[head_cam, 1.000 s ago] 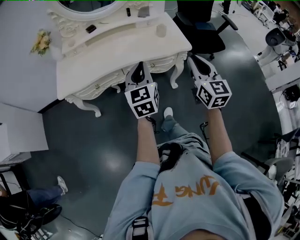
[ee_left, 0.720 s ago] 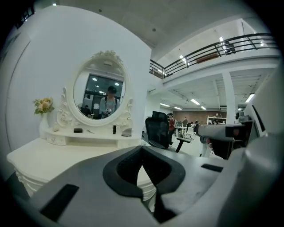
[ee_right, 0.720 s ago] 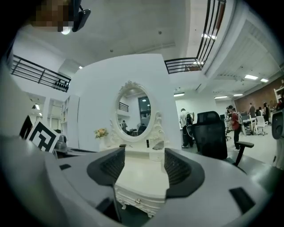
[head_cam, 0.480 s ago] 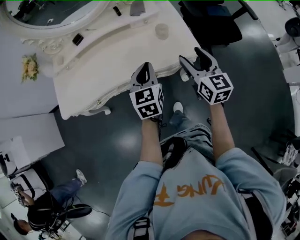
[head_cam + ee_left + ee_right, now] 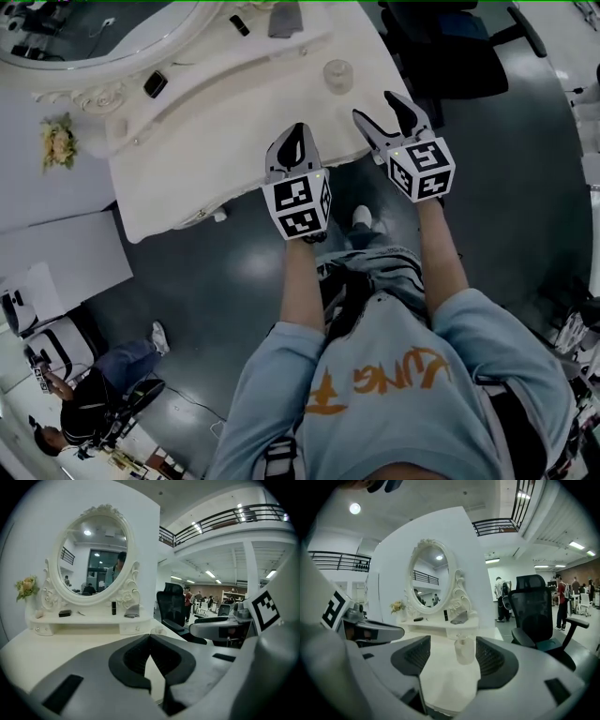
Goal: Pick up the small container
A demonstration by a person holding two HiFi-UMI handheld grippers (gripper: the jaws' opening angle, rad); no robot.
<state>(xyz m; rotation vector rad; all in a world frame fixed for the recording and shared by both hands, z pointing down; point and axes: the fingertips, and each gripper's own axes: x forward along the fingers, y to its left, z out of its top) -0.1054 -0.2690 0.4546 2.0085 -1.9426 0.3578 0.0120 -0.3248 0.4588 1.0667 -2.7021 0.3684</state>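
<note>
Since earlier, our right gripper has spread wide, empty, facing the small container upper centre on the table; our left gripper sits closed.

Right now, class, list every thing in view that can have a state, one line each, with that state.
left gripper: fingers shut, nothing between them.
right gripper: fingers open, aimed at the small container, not touching it.
small container: upright on the dressing table, not held.
office chair: unoccupied, beside the dressing table.
</note>
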